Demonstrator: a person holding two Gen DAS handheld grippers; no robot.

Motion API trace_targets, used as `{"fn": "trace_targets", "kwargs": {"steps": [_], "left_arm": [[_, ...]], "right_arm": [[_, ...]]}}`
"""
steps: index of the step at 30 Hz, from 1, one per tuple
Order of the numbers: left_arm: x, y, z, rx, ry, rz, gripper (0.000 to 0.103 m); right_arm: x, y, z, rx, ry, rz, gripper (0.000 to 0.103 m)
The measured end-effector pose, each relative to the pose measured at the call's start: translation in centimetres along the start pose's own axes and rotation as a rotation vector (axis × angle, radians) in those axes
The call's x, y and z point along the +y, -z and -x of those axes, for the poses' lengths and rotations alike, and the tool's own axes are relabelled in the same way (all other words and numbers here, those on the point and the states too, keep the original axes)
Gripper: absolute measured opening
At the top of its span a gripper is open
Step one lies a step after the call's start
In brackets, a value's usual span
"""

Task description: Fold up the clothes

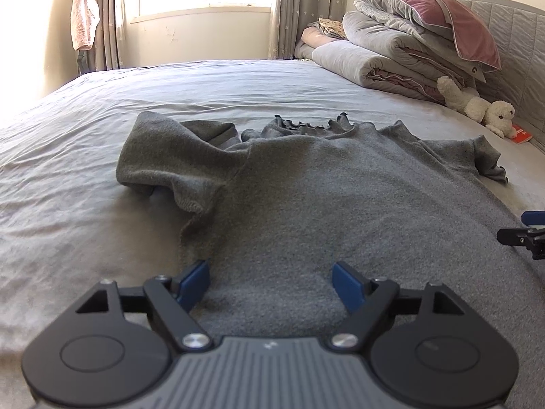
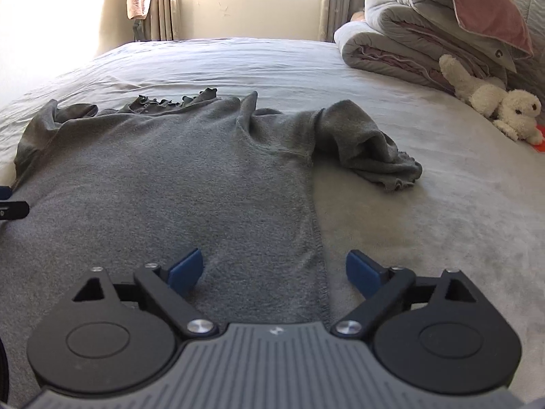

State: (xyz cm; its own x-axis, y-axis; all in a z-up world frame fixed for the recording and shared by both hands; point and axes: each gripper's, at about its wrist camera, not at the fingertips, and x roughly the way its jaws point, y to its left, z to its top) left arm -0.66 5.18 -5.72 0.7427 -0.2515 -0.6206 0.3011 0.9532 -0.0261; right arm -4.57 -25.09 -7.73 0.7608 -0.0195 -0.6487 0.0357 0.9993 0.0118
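Left gripper [image 1: 270,281]: jaws released and spread wide, over the lower body of the grey top [image 1: 306,204]; fabric lies between the blue pads [image 1: 196,281] but the pads do not press on it. Right gripper [image 2: 274,274]: jaws likewise released, straddling the top's right side seam, one pad over fabric, the other over bare bed sheet [image 2: 442,221]. Nothing is grasped by either unit.

Task status, as judged from the lay of the cloth: the top is spread flat on the bed with its hem nearest the grippers and its ruffled collar [image 1: 306,124] farthest. No fold is visible in the body. Both sleeves remain bunched: the left sleeve [image 1: 170,160] is humped beside the shoulder, the right sleeve [image 2: 368,143] is crumpled outward with its cuff on the sheet. Straightening or turning in the sleeves, and every body fold, appear still to be done.

Edges and clearance: the right side seam runs straight and is accessible; the left edge is wavy below the armpit. Open sheet lies to both sides and beyond the collar. At far right, stacked quilts [image 1: 391,58], a pillow [image 1: 425,13] and a plush toy [image 2: 494,102] stand well apart from the garment; the window wall [image 1: 204,30] is farthest
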Motion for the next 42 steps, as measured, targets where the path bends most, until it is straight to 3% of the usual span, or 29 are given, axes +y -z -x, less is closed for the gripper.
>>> {"fn": "trace_targets", "kwargs": {"steps": [6, 10, 17, 21, 28, 35, 38, 42], "left_arm": [[-0.3, -0.8, 0.3, 0.042, -0.014, 0.008, 0.082], [-1.0, -2.1, 0.3, 0.076, -0.017, 0.006, 0.082], [-3.4, -5.9, -0.4, 0.068, 0.031, 0.031, 0.082], [-5.1, -8.2, -2.3, 0.061, 0.08, 0.064, 0.082], [-8.2, -11.5, -6.0, 0.037, 0.123, 0.021, 0.081], [-10.2, -13.9, -11.5, 0.063, 0.148, 0.02, 0.073], [-10.4, -14.6, -13.7, 0.055, 0.121, 0.041, 0.066], [-10.2, -15.5, -15.8, 0.022, 0.08, 0.043, 0.067]], "right_arm": [[-1.7, -1.5, -0.1, 0.034, 0.017, -0.04, 0.093], [-3.5, -2.8, -0.3, 0.028, 0.012, -0.076, 0.093], [-7.9, -4.7, 0.1, -0.022, 0.017, -0.176, 0.093], [-10.3, -5.4, 0.5, -0.065, 0.01, -0.278, 0.093], [-13.8, -5.9, 0.2, -0.078, -0.034, -0.414, 0.089], [-16.8, -6.0, -1.6, -0.059, -0.048, -0.546, 0.075], [-17.0, -7.2, -2.4, -0.07, -0.067, -0.538, 0.069], [-15.7, -8.4, -5.2, 0.015, -0.06, -0.368, 0.065]]}}
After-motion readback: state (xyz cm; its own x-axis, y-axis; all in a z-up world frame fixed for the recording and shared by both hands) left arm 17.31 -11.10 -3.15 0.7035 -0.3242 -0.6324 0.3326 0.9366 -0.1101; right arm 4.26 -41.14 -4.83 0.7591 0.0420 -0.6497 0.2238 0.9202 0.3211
